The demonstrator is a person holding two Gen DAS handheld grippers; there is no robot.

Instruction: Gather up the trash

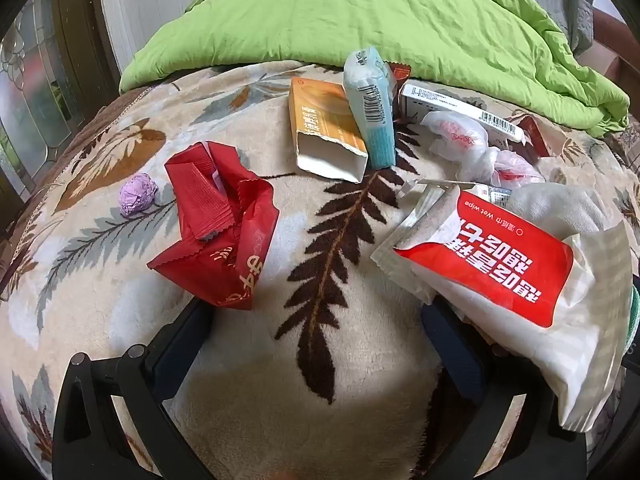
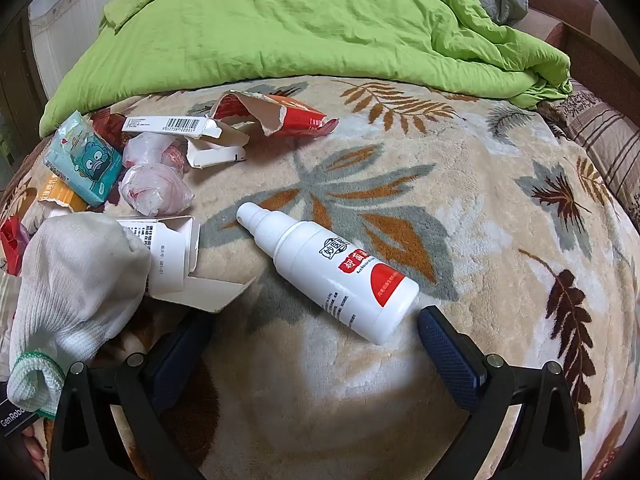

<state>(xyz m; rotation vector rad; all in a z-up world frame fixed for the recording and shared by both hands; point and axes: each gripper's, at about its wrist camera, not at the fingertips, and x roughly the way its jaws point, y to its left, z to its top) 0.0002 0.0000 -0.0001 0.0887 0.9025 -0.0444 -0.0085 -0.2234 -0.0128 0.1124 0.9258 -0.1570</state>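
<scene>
Trash lies scattered on a leaf-patterned blanket (image 1: 248,420). My left gripper (image 1: 316,320) is open just above the blanket, with only fabric between its fingers. A crumpled red wrapper (image 1: 216,232) lies at its left fingertip, and a red-and-white wet wipe pack (image 1: 500,272) covers its right fingertip. Farther off are a purple foil ball (image 1: 138,200), an open orange box (image 1: 328,136) and a teal tissue pack (image 1: 370,108). My right gripper (image 2: 314,340) is open too. A white spray bottle (image 2: 332,272) lies on its side, its base just ahead of the right finger (image 2: 448,344).
A rumpled green quilt (image 2: 300,28) fills the back of the bed. A torn red box (image 2: 276,114), a white barcode box (image 2: 172,124), knotted plastic bags (image 2: 156,188) and a torn white carton (image 2: 172,256) lie at left. A white-gloved hand (image 2: 76,280) sits at lower left.
</scene>
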